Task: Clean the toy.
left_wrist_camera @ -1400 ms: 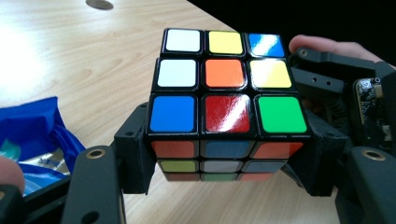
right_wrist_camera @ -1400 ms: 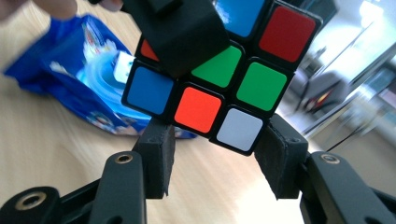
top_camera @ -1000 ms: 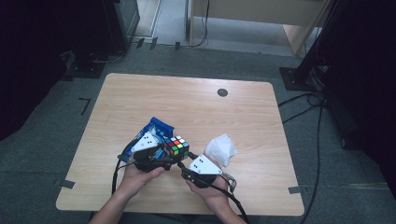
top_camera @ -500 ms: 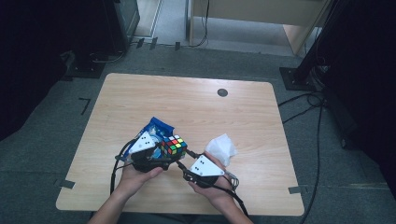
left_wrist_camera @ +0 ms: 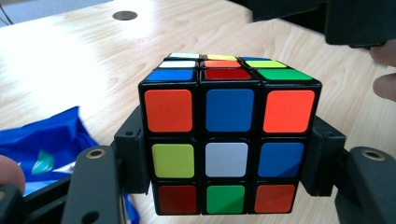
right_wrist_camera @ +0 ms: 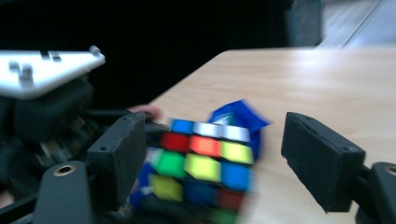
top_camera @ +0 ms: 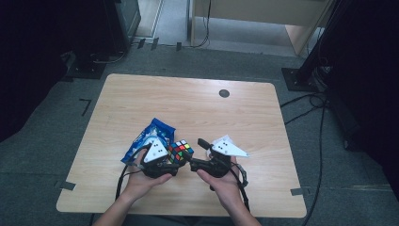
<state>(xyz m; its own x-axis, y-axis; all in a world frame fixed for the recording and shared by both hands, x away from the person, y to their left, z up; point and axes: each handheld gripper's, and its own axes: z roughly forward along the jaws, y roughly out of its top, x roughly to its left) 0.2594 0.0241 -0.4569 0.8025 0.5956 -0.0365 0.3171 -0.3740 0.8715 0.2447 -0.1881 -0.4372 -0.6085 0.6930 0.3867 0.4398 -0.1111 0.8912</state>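
A pale wooden table (top_camera: pixel 197 108) stands on grey carpet, with dark stands and cables around it and a small round dark disc (top_camera: pixel 224 93) set in the wood near its far edge.

Nearest the person, both hands come in from the bottom of the high view. The left gripper (top_camera: pixel 165 162) is clamped on a cube (top_camera: pixel 181 150): in the left gripper view its two black jaws press the cube's (left_wrist_camera: pixel 231 140) left and right sides, holding it upright. The facing side reads orange, blue, orange across the top row, yellow-green, white, blue in the middle, and red, green, red along the bottom. No lettering shows on the cube.

The right gripper (top_camera: pixel 196 154) sits just right of the cube, its jaws spread wide. In the right gripper view the cube (right_wrist_camera: pixel 201 163) lies between those jaws, blurred, and nearer the left one; whether that jaw touches it cannot be told.

Just behind the left gripper lies a blue packet (top_camera: pixel 148 136), crumpled on the table; a pale leaf-like mark shows on it (left_wrist_camera: pixel 42 149), but its print is too small to read.

Compared with half a second ago, the right gripper's grey plate has swung from pointing away to pointing right, and its jaws now reach left toward the cube. The left gripper and cube have hardly moved.
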